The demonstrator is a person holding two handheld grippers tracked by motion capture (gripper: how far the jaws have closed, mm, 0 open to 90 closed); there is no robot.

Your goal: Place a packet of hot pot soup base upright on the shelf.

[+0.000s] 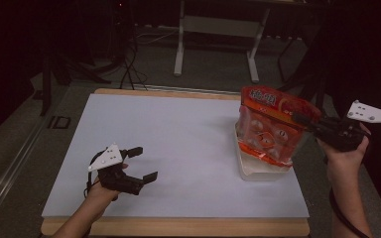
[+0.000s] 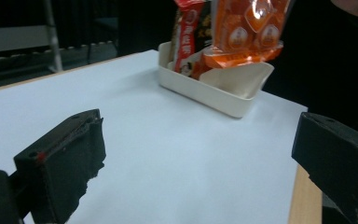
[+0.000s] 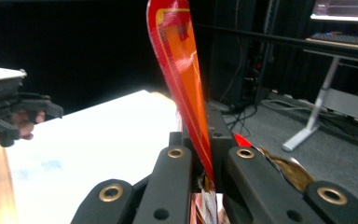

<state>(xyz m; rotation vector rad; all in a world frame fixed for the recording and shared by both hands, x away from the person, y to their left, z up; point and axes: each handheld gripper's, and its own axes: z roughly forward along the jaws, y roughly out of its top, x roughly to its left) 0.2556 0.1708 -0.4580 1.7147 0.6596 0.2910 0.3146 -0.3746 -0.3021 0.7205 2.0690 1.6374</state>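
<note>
While the right gripper (image 1: 302, 120) clamps its jaws tight on the edge of the orange snack bag (image 1: 270, 126), that bag hangs from the jaws just above the cream tray (image 1: 258, 174), its lower edge at or slightly inside the tray's rim. In the right gripper view the bag's thin sealed edge (image 3: 182, 79) rises upright between the two black jaws, pinched flat where they meet. A red packet (image 2: 186, 39) stands upright in the tray beside the hanging bag, on the side toward the left gripper. That left gripper (image 1: 141, 163) is well apart from the bag and tray, low over the white table (image 1: 178, 129), its jaws spread wide with nothing between them; its own view looks across bare tabletop toward the tray (image 2: 214, 91) beyond its fingertips.
</note>
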